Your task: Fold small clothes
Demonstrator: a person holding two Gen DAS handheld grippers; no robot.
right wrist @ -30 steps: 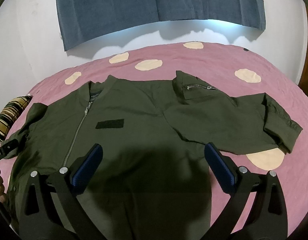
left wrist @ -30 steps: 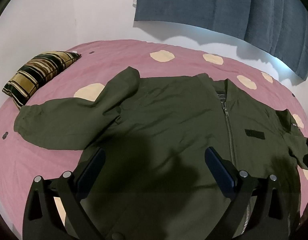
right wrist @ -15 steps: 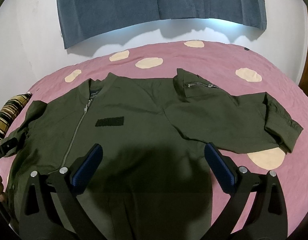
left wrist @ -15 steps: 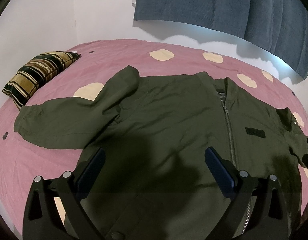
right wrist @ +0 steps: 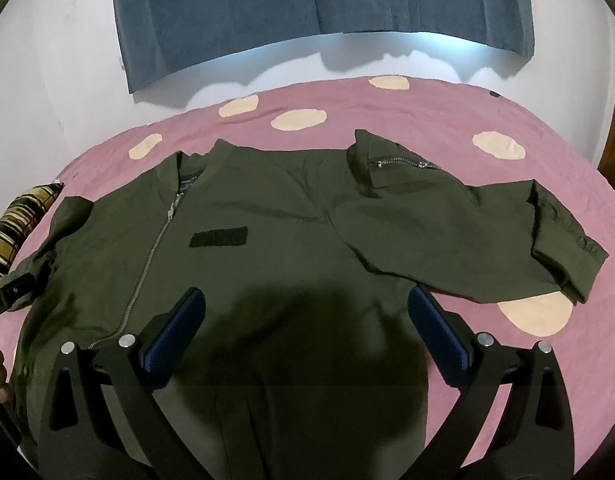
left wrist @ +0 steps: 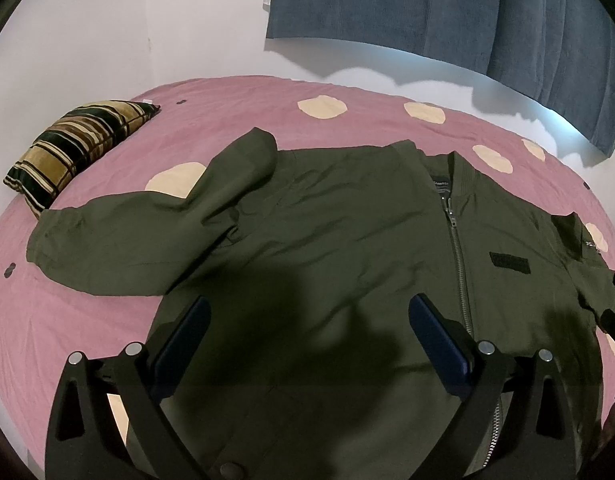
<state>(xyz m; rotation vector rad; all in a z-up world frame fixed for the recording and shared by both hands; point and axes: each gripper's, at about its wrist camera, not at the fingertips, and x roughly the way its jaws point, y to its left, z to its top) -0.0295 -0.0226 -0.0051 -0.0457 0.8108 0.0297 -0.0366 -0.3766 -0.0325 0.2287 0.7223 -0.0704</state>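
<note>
Slightly nearer: matte olive jacket point(left wrist: 327, 232), unfolded.

White walls point(left wrist: 107, 32), blue curtain point(right wrist: 307, 4), pink dotted bed point(right wrist: 427, 112) w/ striped pillow point(left wrist: 75, 148)

A pink bed point(left wrist: 107, 320) with cream spots carries a green jacket point(left wrist: 327, 240) spread flat at centre and a striped pillow point(left wrist: 71, 148) at ten o'clock.

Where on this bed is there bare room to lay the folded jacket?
Bare bedsheet lies between the left sleeve and the near edge, and beyond the collar toward the wall. The striped pillow takes one far corner; the jacket fills the middle.
</note>
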